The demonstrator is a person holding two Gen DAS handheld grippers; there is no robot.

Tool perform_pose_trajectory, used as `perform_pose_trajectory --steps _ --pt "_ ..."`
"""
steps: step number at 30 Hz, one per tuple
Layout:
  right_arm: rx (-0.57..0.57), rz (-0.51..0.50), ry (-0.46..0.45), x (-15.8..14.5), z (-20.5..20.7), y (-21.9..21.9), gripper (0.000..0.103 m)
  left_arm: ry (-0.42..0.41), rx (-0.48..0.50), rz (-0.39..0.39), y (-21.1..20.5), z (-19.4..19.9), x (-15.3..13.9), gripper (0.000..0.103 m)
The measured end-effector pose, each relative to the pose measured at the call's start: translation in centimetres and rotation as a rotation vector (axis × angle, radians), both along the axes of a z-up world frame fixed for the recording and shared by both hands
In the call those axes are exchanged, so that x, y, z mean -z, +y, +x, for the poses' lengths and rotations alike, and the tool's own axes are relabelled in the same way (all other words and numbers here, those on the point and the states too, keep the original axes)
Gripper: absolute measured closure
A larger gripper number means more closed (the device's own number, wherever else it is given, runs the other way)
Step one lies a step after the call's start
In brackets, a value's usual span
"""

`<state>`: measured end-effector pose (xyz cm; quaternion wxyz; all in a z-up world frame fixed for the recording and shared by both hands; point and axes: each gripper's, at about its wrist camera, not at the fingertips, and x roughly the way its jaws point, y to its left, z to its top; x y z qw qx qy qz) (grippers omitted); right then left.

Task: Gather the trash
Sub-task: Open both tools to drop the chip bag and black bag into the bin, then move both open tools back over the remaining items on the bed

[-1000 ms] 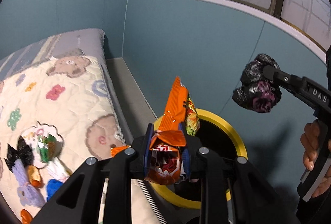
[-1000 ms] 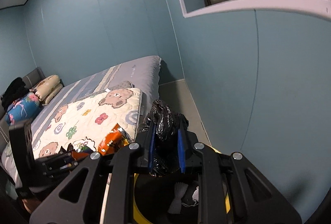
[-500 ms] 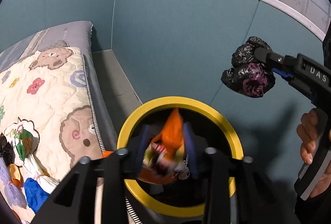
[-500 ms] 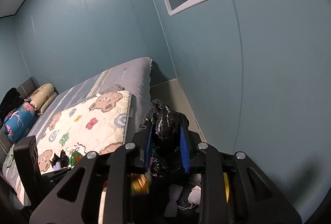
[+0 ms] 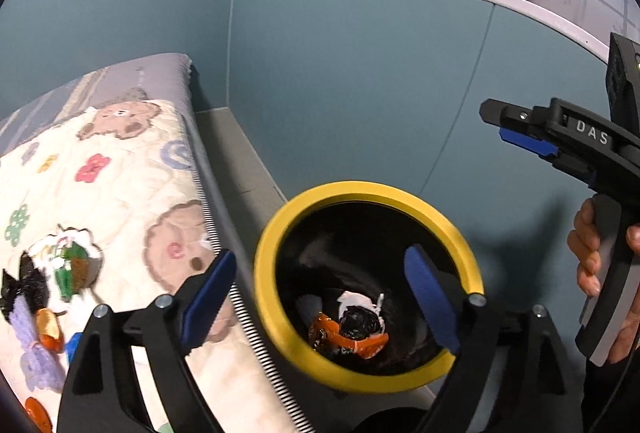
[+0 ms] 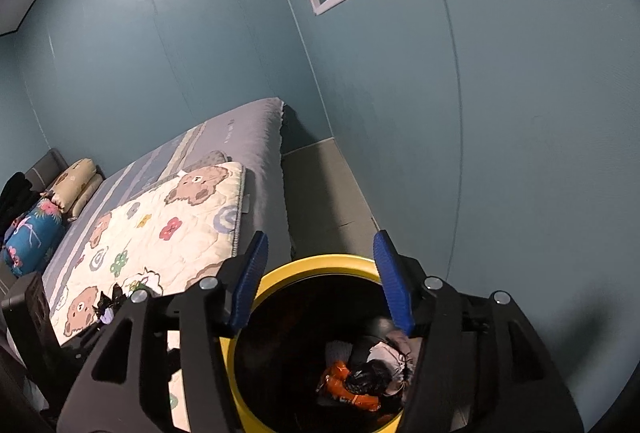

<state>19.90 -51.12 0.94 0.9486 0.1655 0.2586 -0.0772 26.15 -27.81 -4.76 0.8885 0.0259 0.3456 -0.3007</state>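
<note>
My left gripper hangs over the yellow-rimmed black bin, jaws opening wide with nothing between them. At the bin's bottom lie the orange snack bag and the crumpled black plastic bag on white scraps. In its own view my right gripper stands above the same bin, jaws opening and empty, with the orange bag and the black bag below. The left wrist view shows the right gripper from the side, a hand on its handle.
The bed's bear-print quilt lies left of the bin, with several wrappers, a black scrap and a purple piece on it. A narrow strip of floor runs between the bed and the blue wall.
Both grippers have opened and sunk a little over the bin. The orange snack bag left the left jaws and the black bag left the right jaws; both now lie in the bin.
</note>
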Motion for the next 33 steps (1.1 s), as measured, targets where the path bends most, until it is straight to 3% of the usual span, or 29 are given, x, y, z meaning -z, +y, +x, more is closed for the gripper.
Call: perform_pose_trajectory --steps 13,23,33 --pt "-0.116 -0.067 -0.026 -1.8 -0.2 6.2 0.037 -0.059 -0.162 -0.037 9.5 -0.4 -2.6 0.01" --pt "-0.214 -0.112 -0.053 -4.0 -0.2 12.3 0.036 -0.11 -0.307 -0.057 16.6 -2.1 -5.2 0.008" --pt "-0.319 -0.128 -0.05 -4.5 0.6 18.1 0.036 -0.133 -0.414 -0.033 22.6 -3.5 -5.5 0.008"
